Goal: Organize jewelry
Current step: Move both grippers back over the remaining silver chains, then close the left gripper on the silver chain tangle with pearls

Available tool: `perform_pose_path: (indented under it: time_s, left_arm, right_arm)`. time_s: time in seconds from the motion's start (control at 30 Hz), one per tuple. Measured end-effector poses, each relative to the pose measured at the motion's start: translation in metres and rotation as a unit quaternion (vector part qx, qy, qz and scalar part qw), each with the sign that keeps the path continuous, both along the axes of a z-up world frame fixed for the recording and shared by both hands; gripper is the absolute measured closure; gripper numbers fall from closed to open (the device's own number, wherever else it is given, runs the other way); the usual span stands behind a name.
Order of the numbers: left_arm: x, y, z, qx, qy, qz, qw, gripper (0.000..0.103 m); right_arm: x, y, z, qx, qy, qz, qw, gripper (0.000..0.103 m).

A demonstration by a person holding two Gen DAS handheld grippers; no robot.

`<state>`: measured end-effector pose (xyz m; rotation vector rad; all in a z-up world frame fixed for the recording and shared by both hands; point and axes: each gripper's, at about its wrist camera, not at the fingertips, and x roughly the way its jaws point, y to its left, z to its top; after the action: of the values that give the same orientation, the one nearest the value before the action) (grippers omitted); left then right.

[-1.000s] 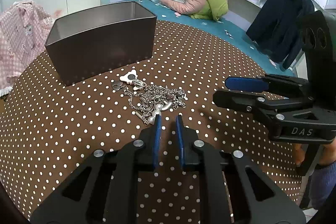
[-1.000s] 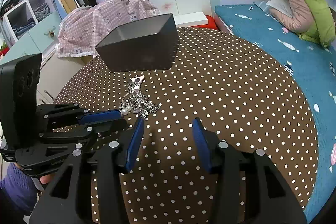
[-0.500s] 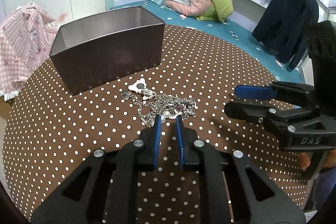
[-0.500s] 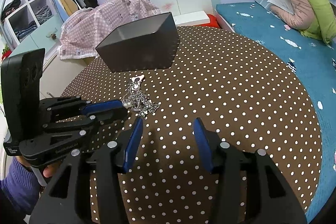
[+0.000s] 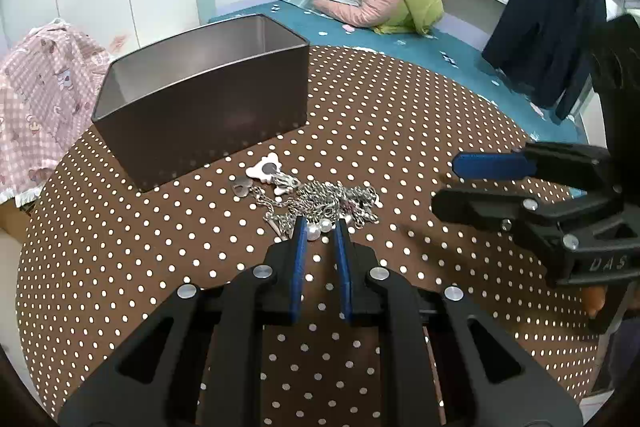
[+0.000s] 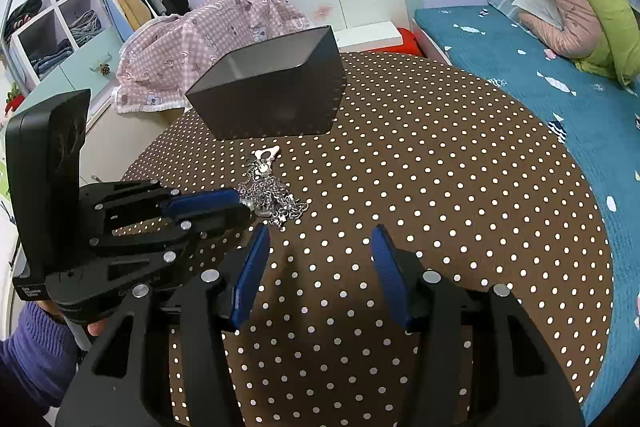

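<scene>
A tangled heap of silver jewelry point(image 5: 320, 201) is being displayed on the polka-dot table point(image 5: 400, 131), at 6 o'clock of the open metal tin point(image 5: 208, 107), with the left gripper point(image 5: 321, 229) narrowly parted at its near edge, nothing being grasped, and the right gripper point(image 6: 320, 251), at 3 o'clock, being held with jaws released and empty.

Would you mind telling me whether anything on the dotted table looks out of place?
Yes: the jewelry lies in one tangled heap of chains, pearls and pendants on the tablecloth, just in front of the open metal box instead of inside it.

A polka-dot table point(image 5: 400, 131) bears a metal box point(image 5: 208, 115) and tangled jewelry point(image 5: 320, 199).
</scene>
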<state>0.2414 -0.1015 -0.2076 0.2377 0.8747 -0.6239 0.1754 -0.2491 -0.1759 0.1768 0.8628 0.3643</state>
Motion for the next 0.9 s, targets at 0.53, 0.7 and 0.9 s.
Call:
perform_pose_path:
  time_s: [0.53,0.7,0.9]
  left_arm:
    - [0.005,0.001,0.002,0.002,-0.002,0.007,1.0,0.091]
    - [0.006,-0.004,0.001,0.011,-0.011,-0.005,0.9999,0.083]
    - [0.015,-0.012,-0.004,0.022,-0.013,-0.027,0.9993,0.074]
  right_arm:
    - [0.002,0.004,-0.002,-0.002,0.007,0.002,1.0,0.05]
    - [0.002,0.006,-0.002,0.0,0.007,0.006,1.0,0.05]
    - [0.001,0.006,-0.003,-0.001,0.009,0.006,1.0,0.049]
